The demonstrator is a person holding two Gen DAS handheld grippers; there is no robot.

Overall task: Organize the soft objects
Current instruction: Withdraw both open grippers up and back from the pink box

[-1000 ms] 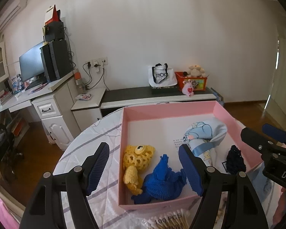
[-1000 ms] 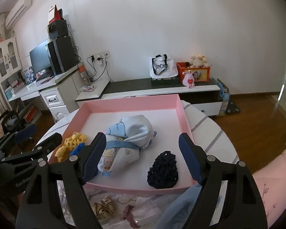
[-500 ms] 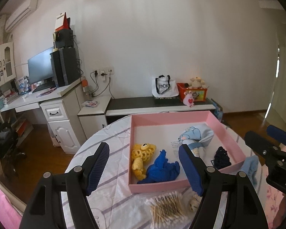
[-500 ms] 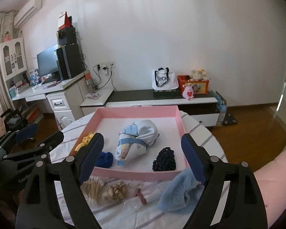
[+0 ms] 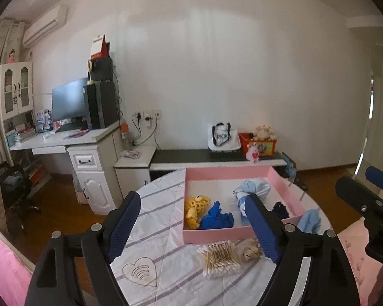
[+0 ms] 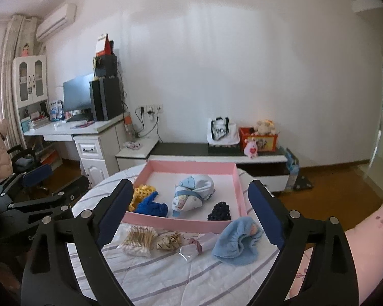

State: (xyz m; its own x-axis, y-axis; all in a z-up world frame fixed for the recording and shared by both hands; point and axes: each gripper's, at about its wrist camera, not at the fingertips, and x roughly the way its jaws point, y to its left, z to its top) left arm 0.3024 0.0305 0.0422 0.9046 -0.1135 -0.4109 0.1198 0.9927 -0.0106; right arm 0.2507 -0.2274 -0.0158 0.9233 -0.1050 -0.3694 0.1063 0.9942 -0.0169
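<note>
On the round table [image 6: 166, 275], covered with a white cloth striped in grey, a shallow pink box [image 6: 238, 191] with a white floor sits toward the far side and holds four soft things. At its near left corner lies a yellow crocheted toy [image 5: 196, 205] with an open, holey weave, and just to its right, touching it, a crumpled bright blue knitted piece [image 5: 217, 218]. Toward the middle rests a pale blue and white bundle [image 6: 194, 191] of printed cloth, rolled and tied round with a blue band. At the near right is a small dark navy netted pouch [image 6: 219, 211], close against the box's near wall. Outside the box, on the cloth just in front of that wall, lie a clear packet of cotton swabs [image 6: 139, 241], a tan striped scrunchie [image 6: 168, 239], a clear wrapper with a pinkish band [image 6: 195, 246] and, farthest right, a light blue fleecy cap [image 6: 238, 241], slumped and folded on itself with a small pale patch showing at its top. The left gripper [image 5: 192, 228] hangs above the near left of the table, its blue ribbed pads spread wide with nothing between them; its jaws have just been opening. The right gripper [image 6: 189, 216] hangs above the near edge, likewise spread and empty, and its jaws too have just been opening.
</note>
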